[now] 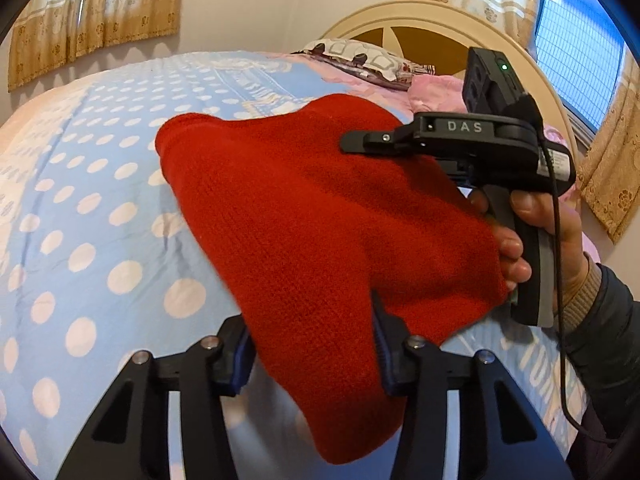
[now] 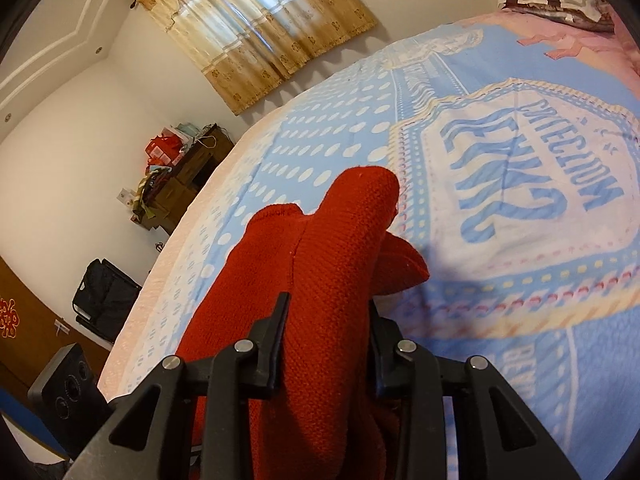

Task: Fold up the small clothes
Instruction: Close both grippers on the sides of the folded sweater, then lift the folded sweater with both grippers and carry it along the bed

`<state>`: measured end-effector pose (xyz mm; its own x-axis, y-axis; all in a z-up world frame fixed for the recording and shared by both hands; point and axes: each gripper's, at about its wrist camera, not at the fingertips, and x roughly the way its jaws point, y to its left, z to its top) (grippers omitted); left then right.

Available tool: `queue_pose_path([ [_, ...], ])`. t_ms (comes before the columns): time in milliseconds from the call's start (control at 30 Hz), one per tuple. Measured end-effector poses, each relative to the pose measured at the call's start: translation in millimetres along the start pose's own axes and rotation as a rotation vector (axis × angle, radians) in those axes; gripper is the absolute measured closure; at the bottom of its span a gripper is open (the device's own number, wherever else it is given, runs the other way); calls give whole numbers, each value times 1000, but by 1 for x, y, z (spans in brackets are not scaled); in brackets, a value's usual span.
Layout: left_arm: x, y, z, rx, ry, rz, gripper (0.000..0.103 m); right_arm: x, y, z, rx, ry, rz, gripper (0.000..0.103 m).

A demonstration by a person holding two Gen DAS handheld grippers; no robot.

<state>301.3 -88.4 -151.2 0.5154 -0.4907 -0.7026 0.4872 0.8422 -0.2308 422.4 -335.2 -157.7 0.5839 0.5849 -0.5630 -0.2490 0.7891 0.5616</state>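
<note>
A red knit garment [image 1: 304,216] was held clear of the polka-dot bedspread [image 1: 80,208], bunched between the narrowed jaws of both the left gripper [image 1: 312,356] and the right gripper [image 2: 326,344]. Only thick gathered folds were clamped — not clean edges — so an uneven crease could be set, or the loose sleeve end [image 2: 400,264] dragged crooked.

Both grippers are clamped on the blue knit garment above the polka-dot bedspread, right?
Not quite: the knit garment is red, not blue, as the left wrist view shows. The rest holds: the left gripper and right gripper both pinch it above the polka-dot bedspread.
</note>
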Motion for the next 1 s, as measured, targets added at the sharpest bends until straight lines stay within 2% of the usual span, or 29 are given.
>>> queue_pose_path([
  [200, -22, 5, -11, -6, -7, 5, 55, -7, 28, -17, -21, -17, 40, 70],
  [600, -74, 14, -33, -14, -58, 77, 56, 0, 90, -43, -67, 9, 103, 70],
  [1000, -107, 33, -49, -85, -107, 143, 57, 23, 156, -65, -126, 38, 142, 70],
])
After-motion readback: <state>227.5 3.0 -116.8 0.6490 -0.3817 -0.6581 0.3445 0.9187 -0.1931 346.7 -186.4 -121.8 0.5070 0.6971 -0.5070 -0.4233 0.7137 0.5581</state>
